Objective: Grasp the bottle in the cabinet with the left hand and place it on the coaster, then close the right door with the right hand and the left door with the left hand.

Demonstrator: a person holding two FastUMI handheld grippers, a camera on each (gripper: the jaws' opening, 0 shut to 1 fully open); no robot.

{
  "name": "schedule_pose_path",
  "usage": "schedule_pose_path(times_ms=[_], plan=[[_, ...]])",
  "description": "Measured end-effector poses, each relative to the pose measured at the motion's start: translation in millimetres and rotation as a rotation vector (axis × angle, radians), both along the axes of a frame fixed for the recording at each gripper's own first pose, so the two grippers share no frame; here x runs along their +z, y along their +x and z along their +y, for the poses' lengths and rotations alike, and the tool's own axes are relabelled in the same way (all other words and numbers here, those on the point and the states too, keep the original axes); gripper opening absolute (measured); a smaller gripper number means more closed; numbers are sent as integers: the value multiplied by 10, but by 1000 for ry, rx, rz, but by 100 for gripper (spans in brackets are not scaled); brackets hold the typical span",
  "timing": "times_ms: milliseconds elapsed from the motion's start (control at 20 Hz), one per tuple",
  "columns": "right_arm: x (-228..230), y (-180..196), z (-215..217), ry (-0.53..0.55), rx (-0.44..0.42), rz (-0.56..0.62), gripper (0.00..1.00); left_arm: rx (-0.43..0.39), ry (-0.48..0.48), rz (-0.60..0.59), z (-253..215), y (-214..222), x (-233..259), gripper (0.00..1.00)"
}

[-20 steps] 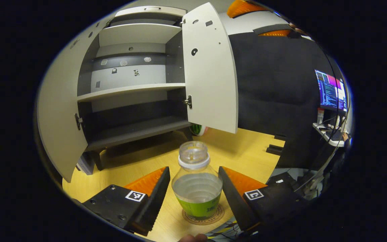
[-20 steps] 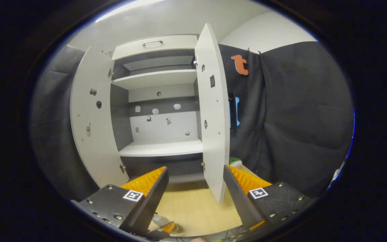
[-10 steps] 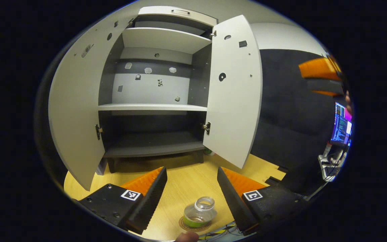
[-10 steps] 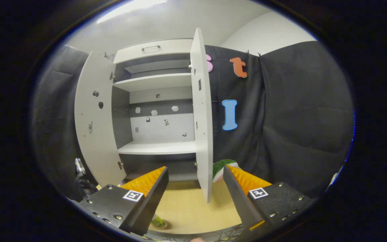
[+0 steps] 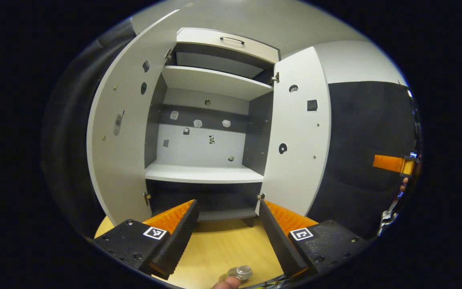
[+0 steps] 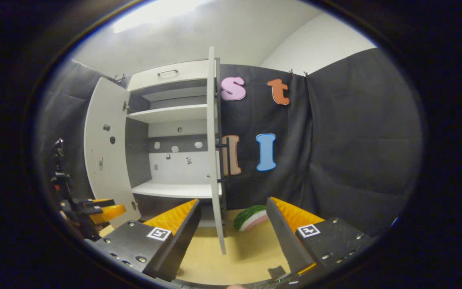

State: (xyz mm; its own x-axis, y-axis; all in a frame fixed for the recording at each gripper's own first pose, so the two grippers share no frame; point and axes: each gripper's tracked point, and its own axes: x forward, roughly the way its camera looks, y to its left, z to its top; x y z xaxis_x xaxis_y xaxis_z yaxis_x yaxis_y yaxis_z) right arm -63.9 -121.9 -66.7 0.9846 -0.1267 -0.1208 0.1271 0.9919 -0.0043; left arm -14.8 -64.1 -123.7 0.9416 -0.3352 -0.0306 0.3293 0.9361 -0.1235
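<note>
- Left gripper (image 5: pixel 227 224) – jaws apart, empty, above the bottle (image 5: pixel 242 273), which stands at the tabletop's (image 5: pixel 215 249) near edge.
- Right gripper (image 6: pixel 233 224) – jaws apart, empty, facing the right door (image 6: pixel 214 160) edge-on.
- Progress: the bottle looks delivered; the right door and left door (image 5: pixel 122 140) are both open, so both closings remain.
- Hard to make out: the coaster (image 5: pixel 223 277) is a mere sliver – bottle cut off by a fingertip (image 5: pixel 225 283).

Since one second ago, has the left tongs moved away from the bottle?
Yes. The left tongs have pulled up and back: the bottle now sits low beneath them, and the cabinet shows more fully.
</note>
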Motion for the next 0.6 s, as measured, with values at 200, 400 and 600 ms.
schedule_pose_path(times_ms=[200, 400, 600], plan=[[8, 239, -399, 37, -54, 7, 99, 77, 21, -83, 378, 77, 646, 95], [-55, 523, -627, 98, -51, 73, 94, 135, 31, -140, 716, -3, 1146, 92], [-8, 890, -912, 82, -50, 78, 99, 133, 43, -188, 931, -152, 1444, 95]])
